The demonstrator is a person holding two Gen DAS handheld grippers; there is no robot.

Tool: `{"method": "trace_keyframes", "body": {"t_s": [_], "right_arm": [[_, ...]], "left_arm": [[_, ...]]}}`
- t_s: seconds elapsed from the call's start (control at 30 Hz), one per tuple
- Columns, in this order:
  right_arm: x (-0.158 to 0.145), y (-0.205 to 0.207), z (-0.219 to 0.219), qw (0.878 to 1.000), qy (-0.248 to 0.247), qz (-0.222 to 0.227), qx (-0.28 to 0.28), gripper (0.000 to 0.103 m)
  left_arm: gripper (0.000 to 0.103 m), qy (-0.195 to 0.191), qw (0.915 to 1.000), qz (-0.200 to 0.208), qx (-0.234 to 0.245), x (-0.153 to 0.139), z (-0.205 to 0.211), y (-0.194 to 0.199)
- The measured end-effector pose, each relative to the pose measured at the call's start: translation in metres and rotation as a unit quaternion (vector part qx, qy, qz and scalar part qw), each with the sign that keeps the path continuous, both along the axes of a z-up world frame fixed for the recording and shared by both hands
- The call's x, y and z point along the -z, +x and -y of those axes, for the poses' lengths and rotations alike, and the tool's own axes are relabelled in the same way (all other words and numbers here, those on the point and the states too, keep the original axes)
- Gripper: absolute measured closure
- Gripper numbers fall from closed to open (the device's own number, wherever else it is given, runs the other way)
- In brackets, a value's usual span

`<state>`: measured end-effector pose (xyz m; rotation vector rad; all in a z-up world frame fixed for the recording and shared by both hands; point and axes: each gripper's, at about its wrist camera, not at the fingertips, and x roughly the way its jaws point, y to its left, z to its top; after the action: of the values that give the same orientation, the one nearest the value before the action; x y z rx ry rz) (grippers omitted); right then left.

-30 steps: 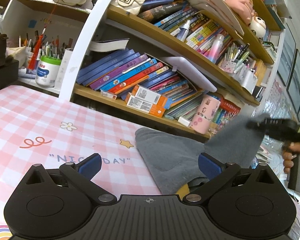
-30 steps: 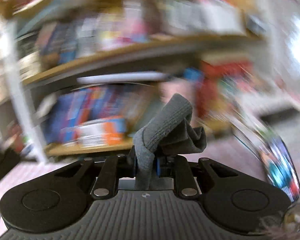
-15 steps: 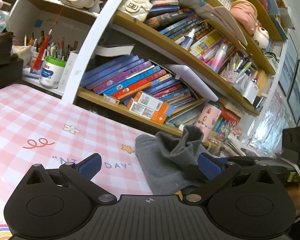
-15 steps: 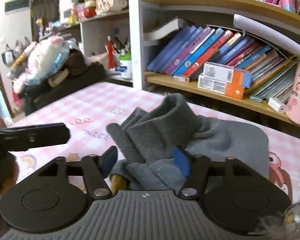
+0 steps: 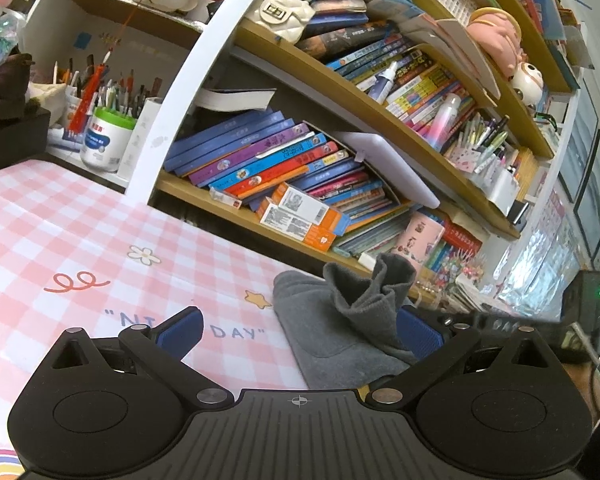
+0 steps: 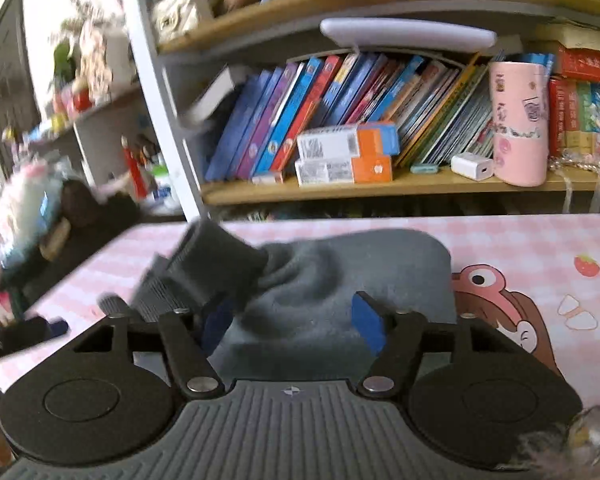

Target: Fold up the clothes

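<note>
While both claws gape, left claw (image 5: pixel 298 334), right claw (image 6: pixel 290 326), one grey garment (image 6: pixel 340 276) rumpled.

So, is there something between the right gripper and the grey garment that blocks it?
Nothing visible does. The right gripper has just been opening and its jaws stand apart over the grey garment, which lies on the pink checked tablecloth. The raised cuff by its left finger is part of the garment itself.

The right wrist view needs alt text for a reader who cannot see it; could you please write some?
An open two-finger right gripper hovers over a crumpled grey knitted garment on a pink checked tablecloth, nothing gripped. Behind stands a wooden bookshelf crammed with books.
</note>
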<state>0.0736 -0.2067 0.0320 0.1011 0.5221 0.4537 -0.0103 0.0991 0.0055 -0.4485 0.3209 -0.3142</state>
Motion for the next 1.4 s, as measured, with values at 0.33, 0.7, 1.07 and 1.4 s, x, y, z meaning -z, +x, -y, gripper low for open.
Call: {"method": "trace_keyframes", "body": {"t_s": [0.33, 0.7, 1.07, 1.4], "right_arm": [[0.007, -0.003, 0.036, 1.0, 0.009, 0.018, -0.023, 0.032], [0.029, -0.005, 0.101, 0.992, 0.115, -0.045, -0.021, 0.021], [0.035, 0.021, 0.096, 0.979, 0.136, -0.115, -0.094, 0.013], [0.038, 0.016, 0.104, 0.978, 0.148, -0.107, -0.098, 0.01]], "left_arm": [[0.0, 0.057, 0.9983, -0.014, -0.009, 0.005, 0.013, 0.007], [0.0, 0.117, 0.9923, -0.032, -0.025, 0.007, 0.033, 0.012], [0.0, 0.19, 0.9799, 0.061, 0.006, -0.021, 0.087, -0.02], [0.003, 0.241, 0.9681, 0.07, 0.005, -0.068, 0.14, 0.027]]}}
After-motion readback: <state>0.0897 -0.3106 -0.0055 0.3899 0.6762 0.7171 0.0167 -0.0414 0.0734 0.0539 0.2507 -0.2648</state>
